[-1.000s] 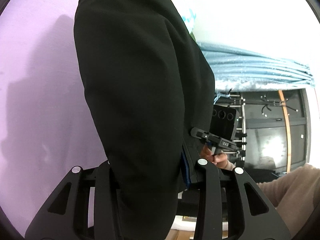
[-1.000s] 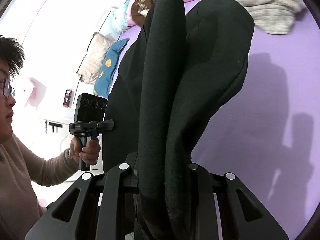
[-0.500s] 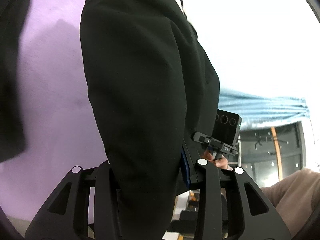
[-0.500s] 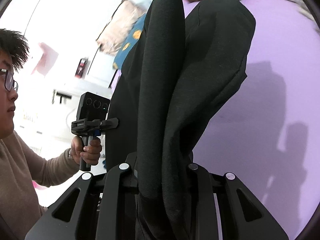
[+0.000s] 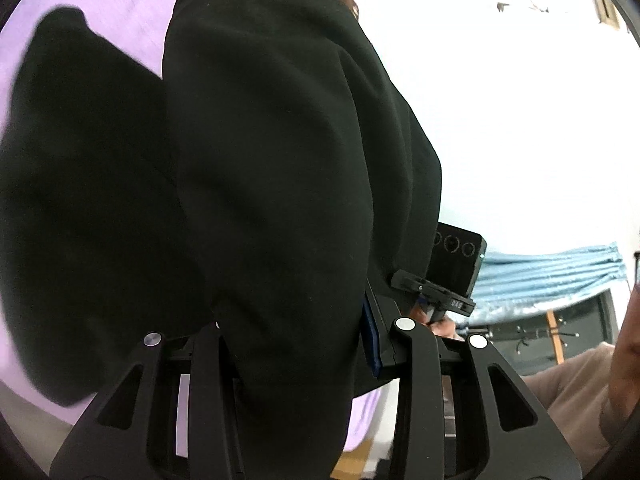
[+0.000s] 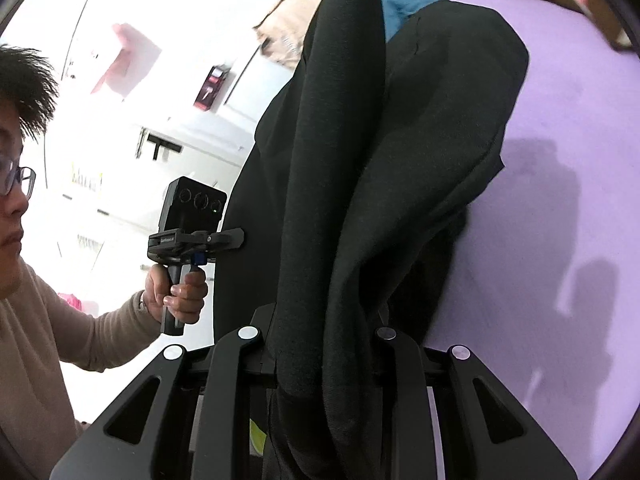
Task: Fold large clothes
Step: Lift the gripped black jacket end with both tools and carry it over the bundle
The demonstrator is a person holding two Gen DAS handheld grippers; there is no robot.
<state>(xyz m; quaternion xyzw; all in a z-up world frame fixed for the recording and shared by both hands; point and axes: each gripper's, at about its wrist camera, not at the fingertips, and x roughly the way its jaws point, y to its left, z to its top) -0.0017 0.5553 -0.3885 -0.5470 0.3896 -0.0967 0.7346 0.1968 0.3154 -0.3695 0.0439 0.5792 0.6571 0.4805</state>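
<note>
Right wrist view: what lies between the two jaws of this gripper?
A thick fold of the black garment, bunched and clamped in the right gripper; the right wrist view shows it.

The setting was a bedroom in a home: a bed with a purple sheet (image 6: pixel 568 128), pillows (image 6: pixel 288 28) and a blue cushion (image 6: pixel 408 0) heaped at its head, pale blue curtains (image 5: pixel 548 276) and a coat stand (image 5: pixel 554 334) beside a white wall (image 5: pixel 520 120).

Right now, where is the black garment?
The black garment hangs clamped in both tongs, left and right, lifted over the purple bedsheet.
</note>
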